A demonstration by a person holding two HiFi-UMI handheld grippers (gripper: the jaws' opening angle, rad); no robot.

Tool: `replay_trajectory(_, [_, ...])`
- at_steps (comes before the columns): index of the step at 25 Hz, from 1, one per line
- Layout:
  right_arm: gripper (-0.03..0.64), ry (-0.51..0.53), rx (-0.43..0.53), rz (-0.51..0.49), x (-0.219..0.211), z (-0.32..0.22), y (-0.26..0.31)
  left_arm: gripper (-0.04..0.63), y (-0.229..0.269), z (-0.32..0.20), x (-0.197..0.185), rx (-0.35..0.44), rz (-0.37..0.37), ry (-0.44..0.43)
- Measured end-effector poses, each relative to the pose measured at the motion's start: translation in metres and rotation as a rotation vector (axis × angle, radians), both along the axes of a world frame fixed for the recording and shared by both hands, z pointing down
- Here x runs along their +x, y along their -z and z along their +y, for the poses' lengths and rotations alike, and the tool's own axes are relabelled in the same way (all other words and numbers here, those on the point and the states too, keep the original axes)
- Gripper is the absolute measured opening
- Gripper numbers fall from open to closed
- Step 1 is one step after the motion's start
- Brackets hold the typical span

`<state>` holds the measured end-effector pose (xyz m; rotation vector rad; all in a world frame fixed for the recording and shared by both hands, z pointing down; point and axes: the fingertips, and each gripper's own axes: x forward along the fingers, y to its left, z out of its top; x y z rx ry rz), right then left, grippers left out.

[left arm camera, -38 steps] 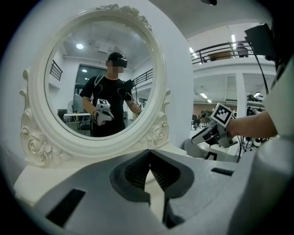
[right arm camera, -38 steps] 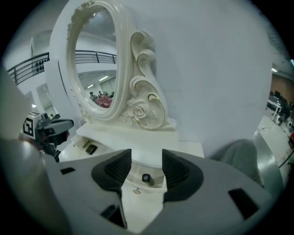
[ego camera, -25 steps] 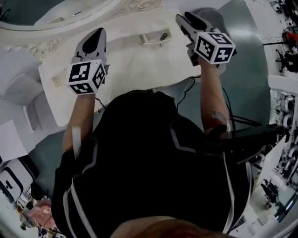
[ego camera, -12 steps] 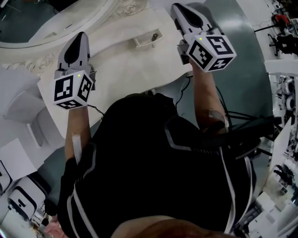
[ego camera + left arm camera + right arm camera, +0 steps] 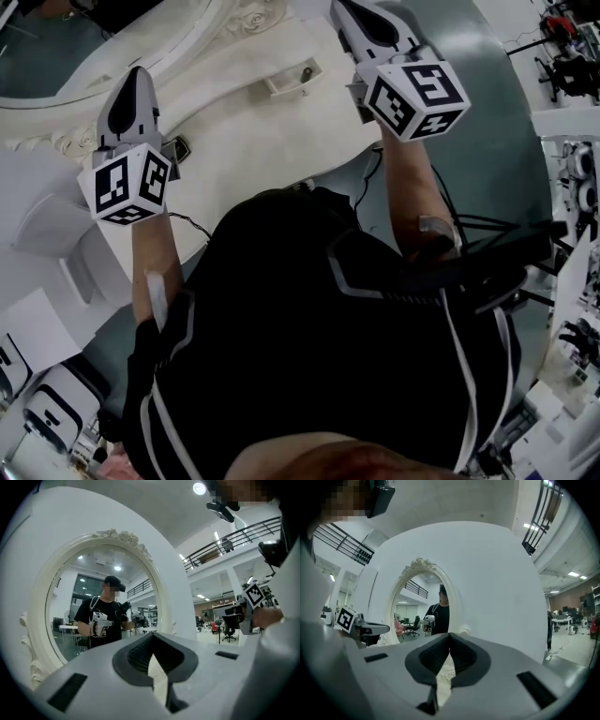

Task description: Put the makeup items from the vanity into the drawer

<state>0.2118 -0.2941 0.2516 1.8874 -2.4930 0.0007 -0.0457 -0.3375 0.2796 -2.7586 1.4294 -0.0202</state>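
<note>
Under both arms lies the white vanity (image 5: 262, 141), with its big oval mirror (image 5: 101, 606) at the back. A person (image 5: 319, 309) in a black top holds two grippers level, facing the mirror. The left gripper (image 5: 152, 639) has its jaws shut tight with nothing in them. The right gripper (image 5: 449, 637) has just been closing its jaws; they meet now, empty too. On the vanity top, between the grippers, sits a small white holder (image 5: 286, 82) with a little dark thing (image 5: 306, 72) in it
</note>
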Motion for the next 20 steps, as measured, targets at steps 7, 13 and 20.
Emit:
replay_trajectory(7, [0.005, 0.005, -0.003, 0.032, -0.0038, 0.0004, 0.0016, 0.003, 0.0047, 0.0001, -0.0054, 0.0, 0.01, 0.019])
replay_trajectory(13, [0.005, -0.002, -0.009, 0.047, -0.005, -0.0003, -0.0004, 0.003, 0.0021, 0.0022, -0.0031, -0.01, 0.007, 0.014])
replay_trajectory(20, [0.003, -0.003, -0.026, 0.058, -0.0053, -0.0008, -0.0043, 0.003, -0.0008, 0.005, -0.0041, -0.024, 0.007, 0.019])
